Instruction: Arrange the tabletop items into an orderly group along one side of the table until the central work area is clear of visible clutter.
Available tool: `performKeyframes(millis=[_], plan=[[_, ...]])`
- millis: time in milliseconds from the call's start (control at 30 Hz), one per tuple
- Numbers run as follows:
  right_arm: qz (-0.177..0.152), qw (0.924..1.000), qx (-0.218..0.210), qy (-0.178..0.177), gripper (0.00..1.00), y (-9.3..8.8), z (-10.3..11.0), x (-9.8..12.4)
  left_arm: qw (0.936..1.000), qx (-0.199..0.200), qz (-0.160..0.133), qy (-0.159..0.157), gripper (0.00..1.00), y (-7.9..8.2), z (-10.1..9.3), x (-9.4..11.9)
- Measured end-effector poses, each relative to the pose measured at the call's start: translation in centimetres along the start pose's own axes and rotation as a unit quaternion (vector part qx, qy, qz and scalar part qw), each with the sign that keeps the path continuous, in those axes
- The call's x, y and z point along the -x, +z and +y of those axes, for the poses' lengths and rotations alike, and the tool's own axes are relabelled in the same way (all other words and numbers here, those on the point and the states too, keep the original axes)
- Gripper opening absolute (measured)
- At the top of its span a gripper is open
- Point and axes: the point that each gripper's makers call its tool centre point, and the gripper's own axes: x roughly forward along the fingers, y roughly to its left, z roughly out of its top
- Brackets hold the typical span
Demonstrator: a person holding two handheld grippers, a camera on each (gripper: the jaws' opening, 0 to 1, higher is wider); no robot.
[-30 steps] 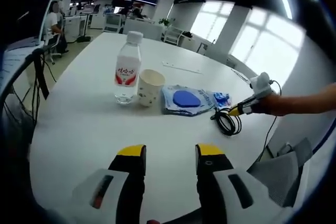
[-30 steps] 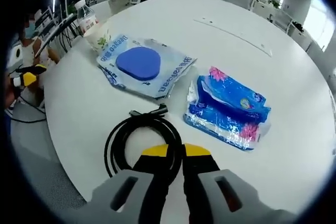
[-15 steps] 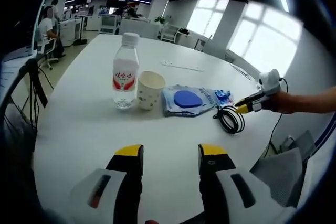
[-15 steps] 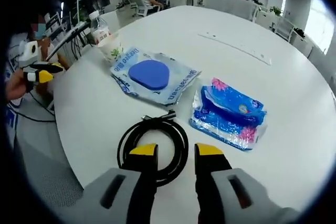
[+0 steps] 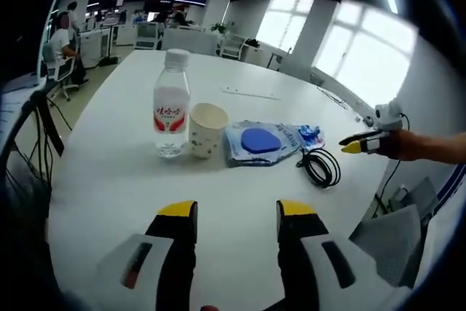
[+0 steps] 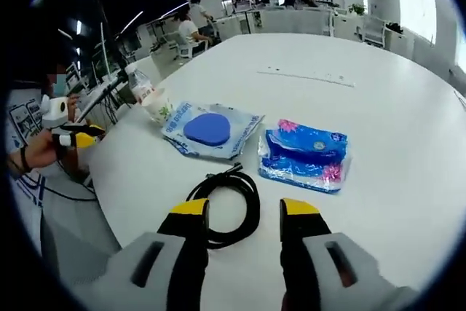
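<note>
- In your left gripper view, your left gripper (image 5: 228, 213) rises from the bottom centre with its jaws wide apart and nothing between them, over bare white table (image 5: 109, 180).
- Above it, the things run in a row from centre left to centre right: a water bottle (image 5: 172, 103) standing upright, cap toward the top of the frame, a paper cup (image 5: 205, 130) just beside it with its mouth up, then a flat plastic pack with a blue pad (image 5: 260, 141), then a coiled black cable (image 5: 322, 167).
- At the right edge, your right gripper (image 5: 362, 143) points left toward the cable, apart from it.
- In your right gripper view, the right gripper (image 6: 245, 210) shows its jaws spread wide, holding nothing; the cable (image 6: 227, 206) lies flat just above them at the table's near edge, its plug end pointing to the upper right.
- The tissue pack (image 6: 304, 155) lies right of centre, long axis left to right; the pack with the blue pad (image 6: 207, 130) sits to its left.
- The cup (image 6: 158, 105) and bottle (image 6: 138, 81) stand at upper left, and your left gripper (image 6: 81, 136) is at the left edge.
</note>
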Motion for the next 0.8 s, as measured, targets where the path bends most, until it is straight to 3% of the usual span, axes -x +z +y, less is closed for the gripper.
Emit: performKeyframes(millis=[267,567,800], plan=[[-0.019,0.9997,-0.010,0.008,0.43,-0.4,1.1,1.2,1.0000,-0.002,0.002,0.000,0.44,-0.2,-0.2,-0.1],[-0.006,0.9995,-0.015,0.027,0.52,-2.7,2.9,1.4,1.0000,-0.003,0.007,-0.002,0.46,-0.9,-0.6,-0.1],[-0.004,0.9994,-0.016,0.031,0.53,-2.9,3.5,1.5,1.0000,-0.003,0.008,-0.004,0.46,-1.0,-0.8,0.0]])
